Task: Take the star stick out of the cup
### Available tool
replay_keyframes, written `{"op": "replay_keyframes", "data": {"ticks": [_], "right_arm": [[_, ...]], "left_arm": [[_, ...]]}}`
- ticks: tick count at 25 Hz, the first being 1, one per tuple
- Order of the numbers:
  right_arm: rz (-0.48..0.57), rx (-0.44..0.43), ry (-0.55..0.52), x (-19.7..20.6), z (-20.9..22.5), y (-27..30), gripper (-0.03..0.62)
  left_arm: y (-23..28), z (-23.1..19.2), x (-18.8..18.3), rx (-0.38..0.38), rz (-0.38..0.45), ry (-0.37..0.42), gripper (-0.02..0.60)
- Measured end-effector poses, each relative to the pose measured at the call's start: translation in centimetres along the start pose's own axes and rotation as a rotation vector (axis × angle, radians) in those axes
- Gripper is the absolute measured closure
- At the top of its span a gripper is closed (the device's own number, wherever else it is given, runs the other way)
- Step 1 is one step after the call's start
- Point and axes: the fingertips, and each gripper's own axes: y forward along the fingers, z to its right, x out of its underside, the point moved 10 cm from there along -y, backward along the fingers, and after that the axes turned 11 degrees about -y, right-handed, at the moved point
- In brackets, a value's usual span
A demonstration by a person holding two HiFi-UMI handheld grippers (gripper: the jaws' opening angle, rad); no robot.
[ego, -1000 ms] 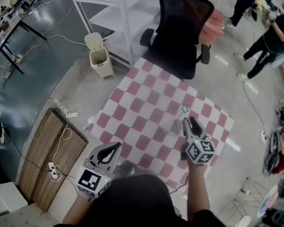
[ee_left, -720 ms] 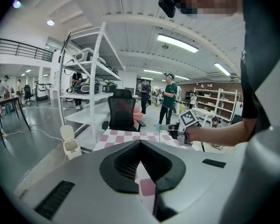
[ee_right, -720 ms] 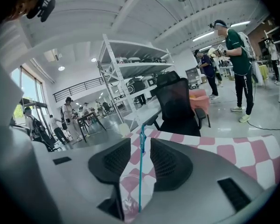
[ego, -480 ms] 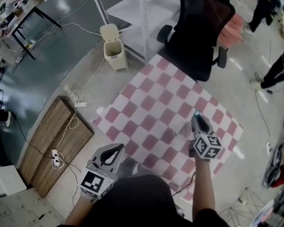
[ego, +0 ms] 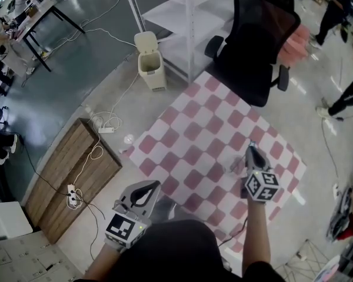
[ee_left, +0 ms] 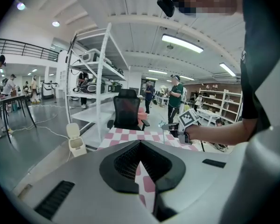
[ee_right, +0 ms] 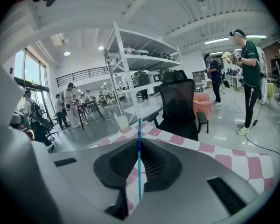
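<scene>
The star stick [ee_right: 139,171] is a thin blue rod that stands upright between the jaws of my right gripper [ee_right: 140,141], which is shut on it. In the left gripper view its pale star [ee_left: 162,124] shows just beyond my right gripper [ee_left: 171,126]. In the head view my right gripper [ego: 250,150] is over the right part of the red-and-white checkered cloth [ego: 191,131] and hides the stick. The clear cup [ego: 237,167] is only a faint shape to its left. My left gripper [ego: 151,185] hangs shut and empty at the cloth's near edge [ee_left: 140,143].
A black office chair [ego: 262,34] stands at the cloth's far side, with white shelving [ego: 176,7] and a beige bin [ego: 151,60] to the left. A wooden panel [ego: 73,178] and cables [ego: 103,125] lie on the floor at left. A person [ego: 350,96] stands at right.
My right gripper's jaws, open with the star in front of them a second ago, have closed on the stick. The left gripper has held its pose.
</scene>
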Motion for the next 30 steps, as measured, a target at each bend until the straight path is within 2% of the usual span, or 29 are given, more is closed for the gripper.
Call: {"op": "replay_keyframes", "data": {"ticks": [6, 12, 17, 22, 30], "right_arm": [[0.02, 0.006, -0.023, -0.8, -1.0, -1.4, 0.565], [0.087, 0.031, -0.038, -3.3, -2.4, -4.7, 0.565], [0.161, 0.062, -0.045, -5.2, -3.4, -8.2, 0.565], [0.232, 0.093, -0.043, -6.4, -4.4, -12.2, 0.565], [0.29, 0.162, -0.045, -6.7, -6.4, -18.7, 0.565]], "left_arm": [[-0.3, -0.1, -0.2, 0.031, 0.027, 0.022, 0.541], [-1.5, -0.2, -0.4, 0.076, 0.052, 0.032, 0.541], [-0.9, -0.3, -1.0, 0.146, 0.096, 0.059, 0.541], [0.1, 0.3, -1.9, 0.229, 0.108, 0.081, 0.541], [2.6, 1.6, -3.2, 0.369, 0.113, 0.101, 0.541]]}}
